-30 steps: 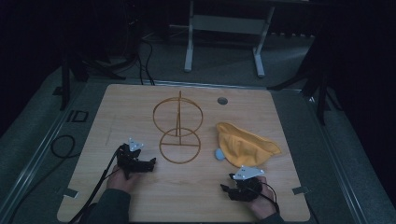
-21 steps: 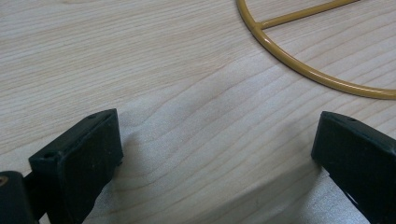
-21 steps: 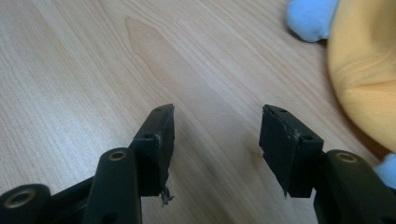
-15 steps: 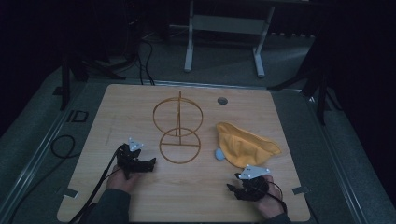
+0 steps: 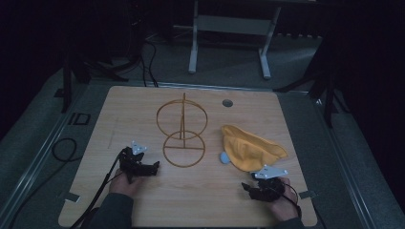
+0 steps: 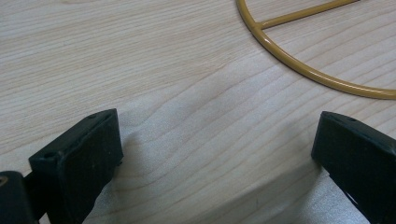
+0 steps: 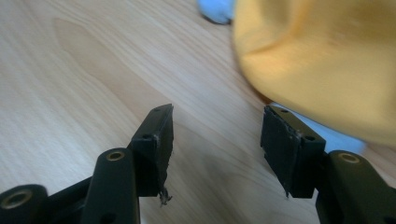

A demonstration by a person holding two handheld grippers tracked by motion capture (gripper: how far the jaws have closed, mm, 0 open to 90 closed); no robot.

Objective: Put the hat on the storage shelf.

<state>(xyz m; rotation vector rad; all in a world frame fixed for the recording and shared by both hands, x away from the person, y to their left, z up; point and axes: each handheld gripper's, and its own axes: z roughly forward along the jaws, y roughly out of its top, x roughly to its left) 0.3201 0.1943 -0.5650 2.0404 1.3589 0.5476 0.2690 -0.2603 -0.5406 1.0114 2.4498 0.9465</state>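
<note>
Wood table point(image 5: 200, 200) has a yellow cloth point(image 5: 250, 150) on its right side, with a bit of light blue point(image 5: 224, 157) peeking out at its left edge. Right gripper point(image 7: 217, 135) is just beside the cloth, near its front edge, with jaws apart and nothing between them. Left gripper point(image 6: 215, 154) rests low over bare wood, jaws wide apart and holding nothing. A gold wire stand point(image 5: 183, 131) sits just beyond it, in the middle of the table.
</note>
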